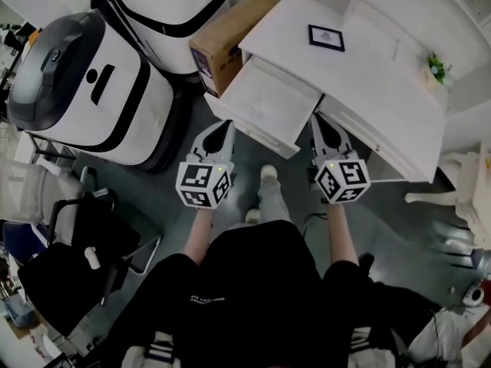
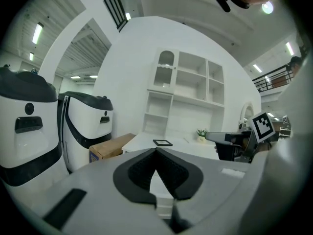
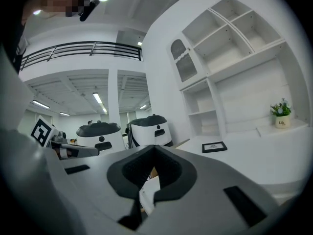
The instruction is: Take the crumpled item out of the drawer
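Open drawer (image 1: 255, 129) faced with both grippers empty.
The left gripper (image 1: 221, 129) and right gripper (image 1: 320, 123) are held with jaws pressed together; these should be spread before reaching in. The crumpled item cannot be made out inside.

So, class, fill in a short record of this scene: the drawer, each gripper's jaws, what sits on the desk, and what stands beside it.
drawer: open, pulled out of the white desk; no crumpled item can be made out inside
left gripper: jaws together, nothing between them
right gripper: jaws together, nothing between them
on desk: picture frame, small potted plant
beside desk: cardboard box, two white-and-black machines
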`<action>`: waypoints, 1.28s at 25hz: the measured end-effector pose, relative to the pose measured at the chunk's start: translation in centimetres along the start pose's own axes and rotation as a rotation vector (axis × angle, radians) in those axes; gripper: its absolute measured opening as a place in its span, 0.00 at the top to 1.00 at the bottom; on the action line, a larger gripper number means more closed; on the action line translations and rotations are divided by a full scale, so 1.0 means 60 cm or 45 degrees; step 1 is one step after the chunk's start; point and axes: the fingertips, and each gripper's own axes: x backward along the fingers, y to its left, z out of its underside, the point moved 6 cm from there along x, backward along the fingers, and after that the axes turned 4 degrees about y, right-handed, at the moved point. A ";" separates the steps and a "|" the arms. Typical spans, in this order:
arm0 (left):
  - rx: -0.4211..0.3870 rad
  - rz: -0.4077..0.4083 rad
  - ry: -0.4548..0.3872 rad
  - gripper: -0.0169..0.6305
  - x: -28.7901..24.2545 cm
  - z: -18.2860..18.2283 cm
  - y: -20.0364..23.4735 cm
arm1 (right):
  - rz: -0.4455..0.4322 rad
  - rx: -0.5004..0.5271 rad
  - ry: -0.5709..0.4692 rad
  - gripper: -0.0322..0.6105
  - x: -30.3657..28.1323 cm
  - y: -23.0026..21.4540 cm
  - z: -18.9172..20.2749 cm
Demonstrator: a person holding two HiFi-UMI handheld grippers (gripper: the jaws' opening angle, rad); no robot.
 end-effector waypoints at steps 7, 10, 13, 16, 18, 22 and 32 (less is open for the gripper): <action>0.060 -0.005 0.073 0.98 -0.100 0.008 0.035 | -0.061 -0.014 0.095 0.96 -0.107 -0.051 0.012; 0.098 -0.028 0.116 0.98 -0.143 0.013 0.054 | -0.097 -0.019 0.155 0.96 -0.155 -0.071 0.022; 0.121 -0.038 0.154 0.98 -0.184 0.022 0.069 | -0.122 -0.022 0.211 0.96 -0.198 -0.090 0.037; 0.148 -0.043 0.211 0.98 -0.223 0.039 0.081 | -0.155 -0.034 0.272 0.96 -0.235 -0.109 0.059; 0.173 -0.053 0.253 0.98 -0.249 0.051 0.089 | -0.182 -0.048 0.318 0.96 -0.260 -0.121 0.077; 0.206 -0.056 0.327 0.98 -0.296 0.075 0.104 | -0.225 -0.061 0.411 0.96 -0.308 -0.144 0.113; 0.262 -0.074 0.435 0.98 -0.358 0.116 0.132 | -0.287 -0.103 0.611 0.96 -0.383 -0.162 0.206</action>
